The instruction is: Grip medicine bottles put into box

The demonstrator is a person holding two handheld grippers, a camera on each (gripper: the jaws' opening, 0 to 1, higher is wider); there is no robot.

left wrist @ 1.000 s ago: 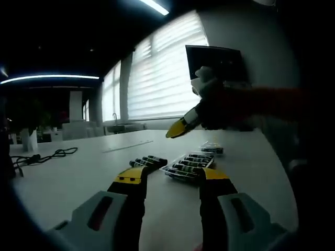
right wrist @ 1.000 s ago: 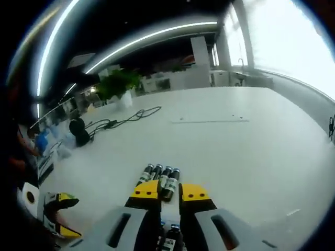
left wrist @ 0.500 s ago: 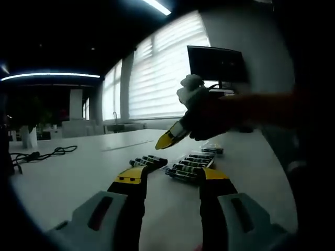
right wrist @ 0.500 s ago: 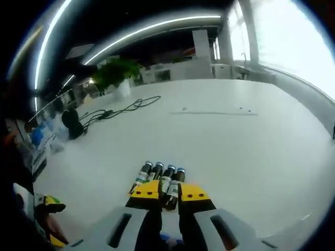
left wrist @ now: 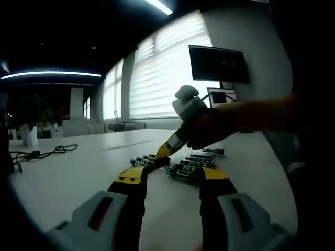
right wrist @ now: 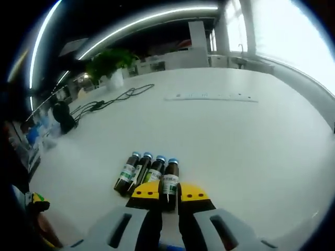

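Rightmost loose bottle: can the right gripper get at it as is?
Probably yes. In the right gripper view the right gripper has that bottle running down between its yellow tips, nothing in the way. Three more bottles lie tight against one side, so that jaw has little room.

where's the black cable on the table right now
In the right gripper view the black cable lies on the white table at upper left, near the potted plant, beyond the four loose bottles.

Office: long white table (right wrist: 246, 141), wall monitor (left wrist: 218, 64), blinds (left wrist: 167, 73), ceiling strip lights (right wrist: 141, 21).
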